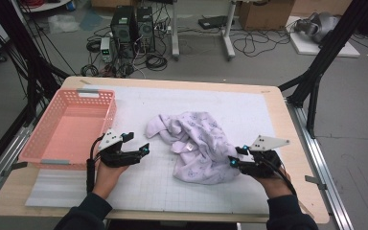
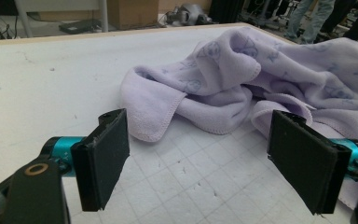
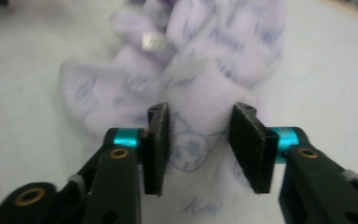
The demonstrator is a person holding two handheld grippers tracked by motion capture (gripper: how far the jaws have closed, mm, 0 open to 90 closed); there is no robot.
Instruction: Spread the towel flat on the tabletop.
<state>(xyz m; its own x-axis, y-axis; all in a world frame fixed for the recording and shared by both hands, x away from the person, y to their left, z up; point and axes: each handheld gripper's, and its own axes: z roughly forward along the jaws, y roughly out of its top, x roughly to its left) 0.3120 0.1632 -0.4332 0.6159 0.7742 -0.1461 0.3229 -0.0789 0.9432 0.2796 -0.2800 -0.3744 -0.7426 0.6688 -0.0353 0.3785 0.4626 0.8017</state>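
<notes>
Crumpled lilac printed fleece cloth [image 1: 196, 143] lies between both grippers, unfolded; nothing in the pink plastic mesh basket [image 1: 67, 127] just left of the left gripper [image 1: 135, 143]. Left gripper: jaws wide, empty, cloth hem ahead. Right gripper [image 3: 204, 147]: jaws part-open astride a fold (contact unclear, blurred). Bare mat ahead; table edge close behind both hands.

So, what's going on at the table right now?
Left tool open, short of the crumpled lilac printed towel. Right tool astride a fold, not closed. Pink plastic basket off left, nothing blocking.
</notes>
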